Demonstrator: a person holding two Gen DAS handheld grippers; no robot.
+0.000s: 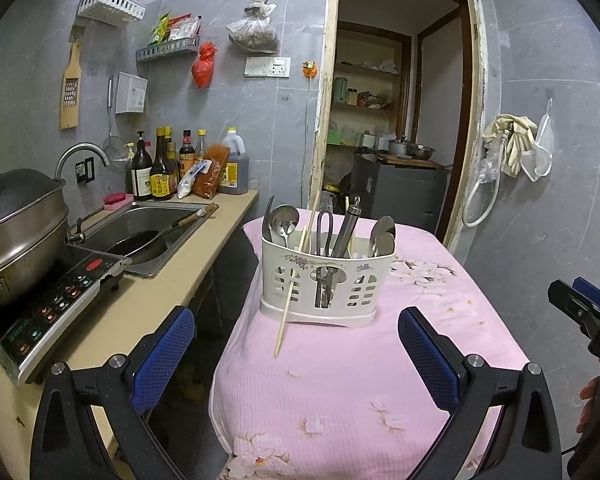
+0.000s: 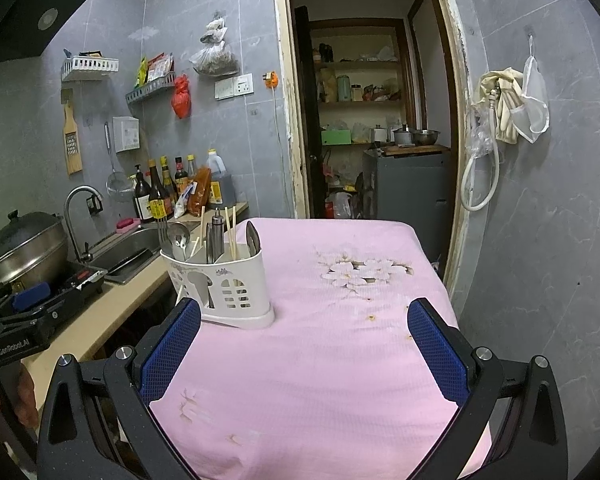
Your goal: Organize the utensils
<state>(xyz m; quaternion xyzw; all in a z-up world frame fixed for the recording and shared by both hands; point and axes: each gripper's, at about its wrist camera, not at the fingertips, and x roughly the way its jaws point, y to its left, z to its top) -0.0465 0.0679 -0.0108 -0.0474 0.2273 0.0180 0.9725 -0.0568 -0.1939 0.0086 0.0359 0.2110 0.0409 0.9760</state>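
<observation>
A white slotted utensil caddy [image 1: 324, 280] stands on the pink tablecloth [image 1: 340, 380], holding spoons [image 1: 284, 222], scissors, a steel tool and chopsticks. One chopstick [image 1: 285, 312] pokes out through a front slot, its tip resting on the cloth. My left gripper [image 1: 296, 352] is open and empty, just short of the caddy. My right gripper [image 2: 304, 344] is open and empty over the cloth, with the caddy [image 2: 220, 280] ahead to its left. Each gripper shows at the edge of the other's view: the right one [image 1: 584, 312] and the left one [image 2: 24, 308].
A counter [image 1: 172, 280] on the left carries an induction cooker with a steel pot [image 1: 20, 224], a sink [image 1: 148, 224] with a pan, and several sauce bottles [image 1: 164, 168]. An open doorway [image 1: 392, 120] lies behind the table. A gap separates counter and table.
</observation>
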